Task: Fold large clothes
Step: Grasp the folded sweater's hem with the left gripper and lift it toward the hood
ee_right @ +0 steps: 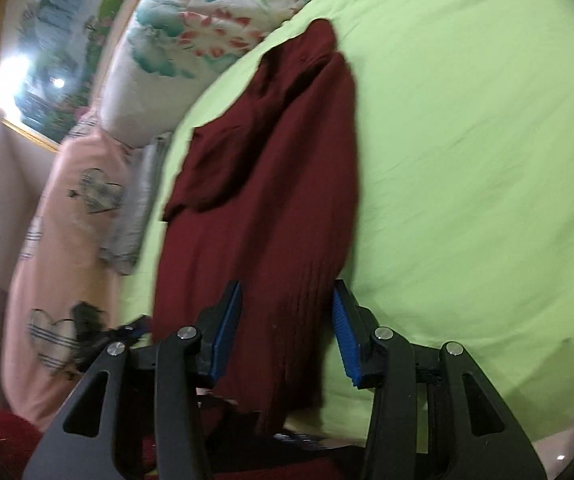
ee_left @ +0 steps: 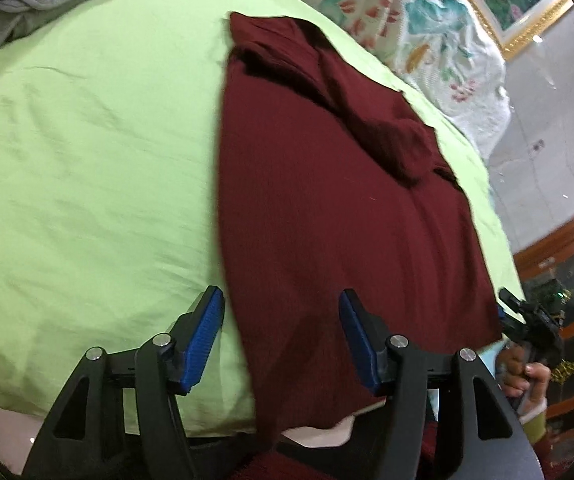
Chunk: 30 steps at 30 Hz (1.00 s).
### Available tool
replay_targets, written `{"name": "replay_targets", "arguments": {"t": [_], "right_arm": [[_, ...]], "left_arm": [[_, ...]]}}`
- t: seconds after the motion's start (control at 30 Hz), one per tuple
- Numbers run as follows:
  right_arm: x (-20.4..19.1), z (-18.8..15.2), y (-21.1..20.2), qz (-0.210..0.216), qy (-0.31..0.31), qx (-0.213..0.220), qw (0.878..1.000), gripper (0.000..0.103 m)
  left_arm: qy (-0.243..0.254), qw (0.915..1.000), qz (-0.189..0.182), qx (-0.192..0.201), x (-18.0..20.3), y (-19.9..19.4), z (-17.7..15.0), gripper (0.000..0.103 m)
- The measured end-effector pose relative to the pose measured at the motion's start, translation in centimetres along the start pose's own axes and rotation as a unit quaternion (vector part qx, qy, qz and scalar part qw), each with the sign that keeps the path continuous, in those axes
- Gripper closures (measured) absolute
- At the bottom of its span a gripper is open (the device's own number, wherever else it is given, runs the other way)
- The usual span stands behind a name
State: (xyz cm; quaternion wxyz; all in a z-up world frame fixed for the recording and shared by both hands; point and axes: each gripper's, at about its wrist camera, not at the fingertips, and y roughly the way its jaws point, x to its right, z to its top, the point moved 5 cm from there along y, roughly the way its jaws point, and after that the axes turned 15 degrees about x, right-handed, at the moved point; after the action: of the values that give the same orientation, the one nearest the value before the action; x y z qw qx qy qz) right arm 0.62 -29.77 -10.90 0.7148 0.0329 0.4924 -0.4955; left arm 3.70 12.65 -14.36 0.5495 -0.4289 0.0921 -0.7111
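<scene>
Nearest in the left wrist view, the left tongs (ee_left: pixel 281 320) stand with their blue-padded black fingers (ee_left: pixel 203 336) wide apart and nothing between the pads; one finger is over the lime-green cotton bed sheet (ee_left: pixel 87 168), the other over the dark maroon ribbed knit garment (ee_left: pixel 327 220). At the bed's near edge the garment's hem hangs slightly over the sheet. To the right, just past the garment's near corner, the right tongs (ee_left: pixel 527 316) show small and dark with a hand (ee_left: pixel 521 376) on their grip.

From the right wrist view, the right tongs (ee_right: pixel 287 320) are also spread open, holding nothing, with the maroon garment's (ee_right: pixel 263 208) ribbed hem lying in the gap below them at the near edge of the bed. The left tongs (ee_right: pixel 127 332) appear blurred at that view's lower left.

Farther up, the garment stretches as a long narrow shape toward the far edge of the bed, a sleeve folded across its body. A pale pink heart-printed cloth (ee_right: pixel 67 220) lies along one side of the bed. Beyond the far edge sits a white quilt with teal and red flowers (ee_left: pixel 427 24), and behind it a gold-framed picture (ee_left: pixel 527 0).
</scene>
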Motion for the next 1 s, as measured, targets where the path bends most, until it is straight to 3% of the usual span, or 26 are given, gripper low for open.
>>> {"name": "replay_targets", "arguments": {"t": [0.17, 0.33, 0.5, 0.57, 0.8, 1.0], "right_arm": [[-1.0, 0.5, 0.7, 0.060, 0.030, 0.017, 0.998, 0.057], [-0.5, 0.5, 1.1, 0.049, 0.031, 0.003, 0.998, 0.067], [-0.5, -1.4, 1.2, 0.037, -0.009, -0.039, 0.999, 0.092], [-0.7, -1.8, 1.4, 0.041, -0.014, -0.042, 0.998, 0.096], [-2.9, 0.2, 0.4, 0.093, -0.013, 0.003, 0.996, 0.098], [-5.1, 5.5, -0.1, 0.116, -0.019, 0.065, 0.991, 0.098]], "left_arm": [[0.010, 0.9990, -0.043, -0.012, 2.0, 0.6, -1.1, 0.044], [0.006, 0.9981, -0.060, -0.015, 1.7, 0.0, -1.9, 0.048], [-0.003, 0.9979, -0.062, -0.020, 0.7, 0.0, -2.3, 0.071], [-0.011, 0.9975, -0.066, -0.023, 0.5, 0.2, -2.2, 0.097], [0.002, 0.9979, -0.061, 0.021, 2.2, -0.8, -0.6, 0.098], [0.014, 0.9921, -0.076, 0.098, 4.6, -2.2, 5.7, 0.098]]}}
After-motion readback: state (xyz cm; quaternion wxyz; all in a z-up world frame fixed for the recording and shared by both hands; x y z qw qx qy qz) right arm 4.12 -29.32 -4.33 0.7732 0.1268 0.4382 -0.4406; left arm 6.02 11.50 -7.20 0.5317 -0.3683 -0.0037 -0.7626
